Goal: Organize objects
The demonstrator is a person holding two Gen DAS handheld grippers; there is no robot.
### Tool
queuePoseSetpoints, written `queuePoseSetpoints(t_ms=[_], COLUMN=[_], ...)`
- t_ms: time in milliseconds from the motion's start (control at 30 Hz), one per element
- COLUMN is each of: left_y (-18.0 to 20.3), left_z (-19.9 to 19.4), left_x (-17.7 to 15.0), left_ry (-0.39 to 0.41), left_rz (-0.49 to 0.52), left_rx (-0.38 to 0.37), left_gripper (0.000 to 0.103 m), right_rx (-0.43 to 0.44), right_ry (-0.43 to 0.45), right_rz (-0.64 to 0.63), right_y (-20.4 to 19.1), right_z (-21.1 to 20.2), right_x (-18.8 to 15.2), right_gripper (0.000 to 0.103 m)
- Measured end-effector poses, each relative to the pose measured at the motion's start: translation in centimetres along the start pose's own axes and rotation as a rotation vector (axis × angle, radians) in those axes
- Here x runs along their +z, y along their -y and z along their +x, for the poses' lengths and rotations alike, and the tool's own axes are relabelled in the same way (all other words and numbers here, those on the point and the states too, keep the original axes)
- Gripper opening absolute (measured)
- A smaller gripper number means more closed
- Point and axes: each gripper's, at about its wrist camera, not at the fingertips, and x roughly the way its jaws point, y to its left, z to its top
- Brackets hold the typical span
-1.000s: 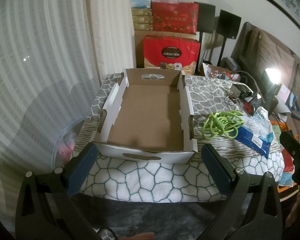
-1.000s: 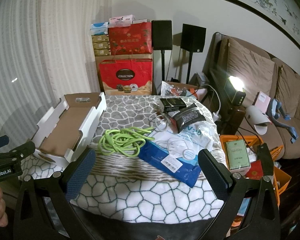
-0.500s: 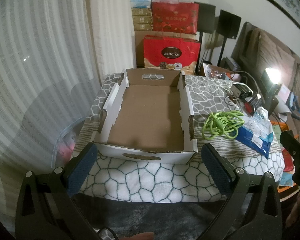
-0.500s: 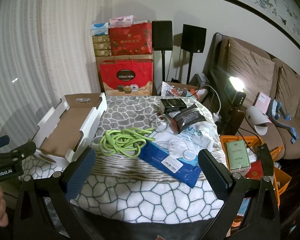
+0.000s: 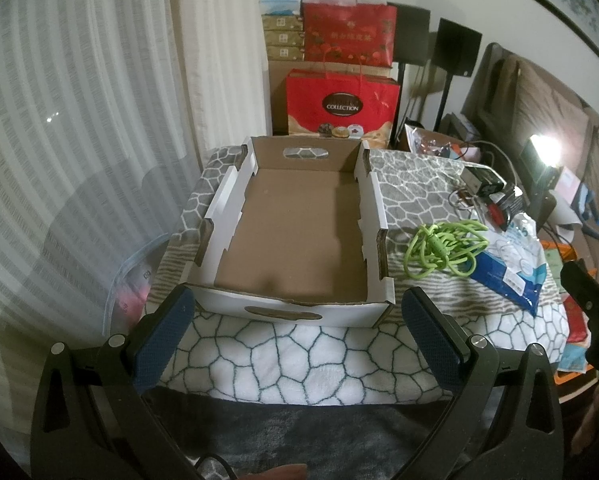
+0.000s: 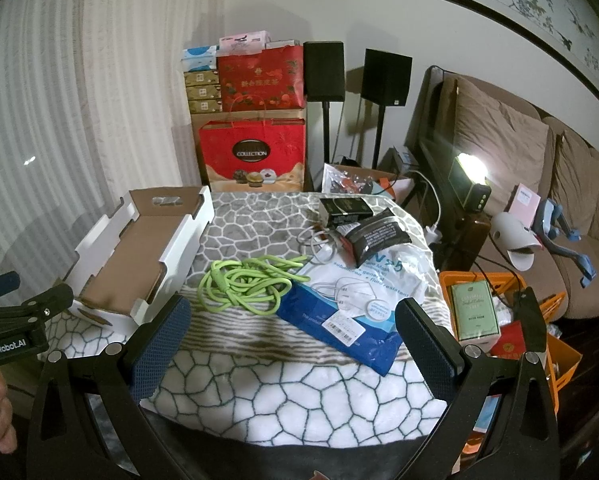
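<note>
An empty cardboard tray [image 5: 373, 216] with white outer walls sits on the left of a patterned blanket [image 5: 299, 352]; it also shows in the right wrist view [image 6: 187, 240]. A coiled green cable [image 6: 247, 284] lies right of it, also in the left wrist view [image 5: 443, 246]. A blue and white mask bag [image 6: 351, 308], a black packet [image 6: 375, 236], a dark box [image 6: 343, 208] and a white cable [image 6: 319, 244] lie further right. My left gripper [image 5: 297, 338] is open, just before the tray's near wall. My right gripper [image 6: 291, 344] is open, before the cable and bag.
Red gift bags [image 6: 255, 156] and stacked boxes stand behind the table. Two black speakers [image 6: 383, 76] and a sofa [image 6: 539, 152] are at the right. An orange crate [image 6: 555, 336] with a green box [image 6: 473, 312] sits right of the table. Curtains [image 5: 79, 120] hang at left.
</note>
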Motion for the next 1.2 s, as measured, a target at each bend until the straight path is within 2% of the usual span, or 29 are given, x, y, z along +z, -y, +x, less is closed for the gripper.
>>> queuePoseSetpoints(t_ms=[867,1033,1200], left_y=[-0.7,-2.0,-2.8], left_z=[1.8,2.5,3.4], left_x=[0.5,1.5,2.8], left_ry=[0.009,0.008,0.011], left_rz=[0.007,-0.025,-0.028], left_rx=[0.007,-0.021,-0.012], left_gripper=[0.103,0.103,0.103], right_rx=[0.006,0.003,0.006], right_ry=[0.004,0.0,-0.013], right_rz=[0.0,0.032,0.067], right_y=[0.5,2.5,4.2], right_z=[1.0,1.9,3.1], right_x=[0.7,1.3,2.2], right_gripper=[0.103,0.103,0.103])
